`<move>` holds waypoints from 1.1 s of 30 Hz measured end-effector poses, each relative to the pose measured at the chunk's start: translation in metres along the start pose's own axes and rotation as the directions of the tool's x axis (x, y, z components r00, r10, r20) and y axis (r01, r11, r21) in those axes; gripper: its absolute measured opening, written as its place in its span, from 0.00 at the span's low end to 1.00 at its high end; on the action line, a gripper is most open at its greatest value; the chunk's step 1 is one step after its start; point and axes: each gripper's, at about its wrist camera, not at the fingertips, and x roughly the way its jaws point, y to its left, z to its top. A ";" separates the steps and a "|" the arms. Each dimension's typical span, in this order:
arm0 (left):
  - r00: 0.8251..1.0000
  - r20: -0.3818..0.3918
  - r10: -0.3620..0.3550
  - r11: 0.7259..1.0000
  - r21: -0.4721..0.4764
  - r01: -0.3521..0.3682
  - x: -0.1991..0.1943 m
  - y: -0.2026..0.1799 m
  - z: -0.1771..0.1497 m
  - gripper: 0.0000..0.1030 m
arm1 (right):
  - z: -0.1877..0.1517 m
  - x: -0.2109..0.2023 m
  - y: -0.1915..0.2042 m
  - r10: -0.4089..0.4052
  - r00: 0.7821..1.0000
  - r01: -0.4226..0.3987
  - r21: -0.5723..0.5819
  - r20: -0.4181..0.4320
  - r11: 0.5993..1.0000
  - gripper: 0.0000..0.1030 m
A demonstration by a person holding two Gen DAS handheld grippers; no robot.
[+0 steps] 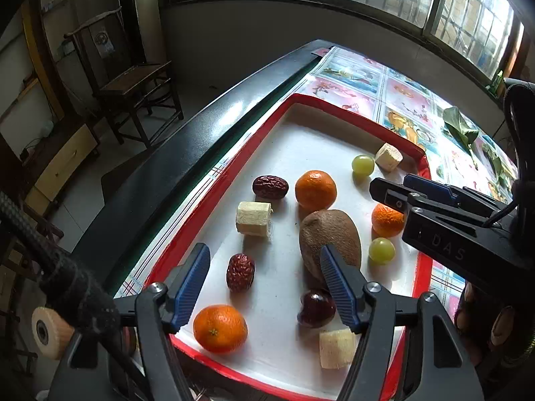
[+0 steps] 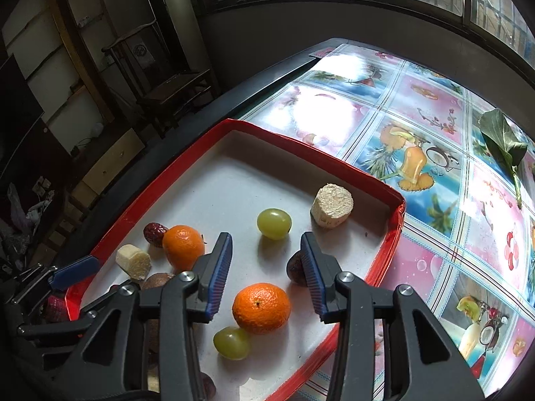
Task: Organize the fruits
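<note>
Left claw [image 1: 264,280] gaping (empty), three tangerines [image 1: 315,190]

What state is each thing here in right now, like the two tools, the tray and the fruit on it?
Left tool: open, empty, above the tray.
Right tool: open, empty, nothing pressed between its pads.
Red tray: flat on the table, holding loose fruit.
Kiwi: whole, lying on the tray.
Mandarins: unpeeled, scattered apart.
Green grapes: loose, single.
Banana pieces: cut, peeled.
Red dates: wrinkled, whole.
Leaf: lying on the tablecloth, outside the tray.

Black left claw [image 1: 264,287] and right claw [image 2: 265,267], blue ribbed pads, silver screws.
</note>
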 end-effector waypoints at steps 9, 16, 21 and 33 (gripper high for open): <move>0.998 0.061 0.002 0.999 0.051 -0.005 -0.037 -0.006 -0.036 0.77 | -0.040 -0.033 0.020 0.107 0.994 -0.099 -0.202 0.031 0.974 0.57; 0.996 0.083 -0.015 0.999 0.043 0.011 -0.060 0.000 -0.061 0.77 | -0.070 -0.067 0.030 0.195 0.978 -0.155 -0.364 0.076 0.919 0.69; 0.992 0.123 0.019 0.999 0.029 -0.022 -0.076 0.005 -0.075 0.77 | -0.088 -0.084 0.032 0.278 0.958 -0.223 -0.431 0.067 0.874 0.69; 0.989 0.147 0.033 0.997 0.067 -0.043 -0.096 0.001 -0.094 0.77 | -0.113 -0.108 0.038 0.352 0.934 -0.284 -0.487 0.052 0.826 0.69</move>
